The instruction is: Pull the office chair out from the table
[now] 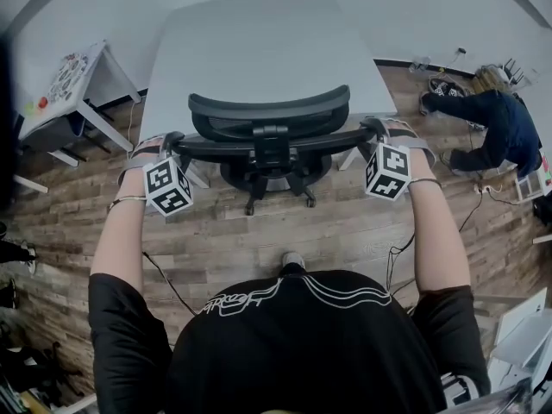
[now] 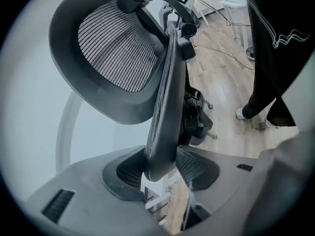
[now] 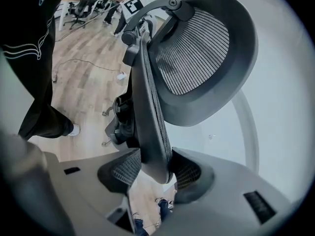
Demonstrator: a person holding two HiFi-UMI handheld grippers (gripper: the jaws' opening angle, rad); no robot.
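A black mesh office chair stands tucked against the grey table, with its headrest over the table's near edge. My left gripper is shut on the left end of the backrest's top edge. My right gripper is shut on the right end. In the left gripper view the backrest frame runs between the jaws of the left gripper, both pads against it. The right gripper view shows the same: the frame is pinched in the right gripper. The seat is hidden.
A small white side table stands at the left. A person in blue crouches on the wooden floor at the right, near cables. A cable trails across the floor by my left leg. My foot is behind the chair base.
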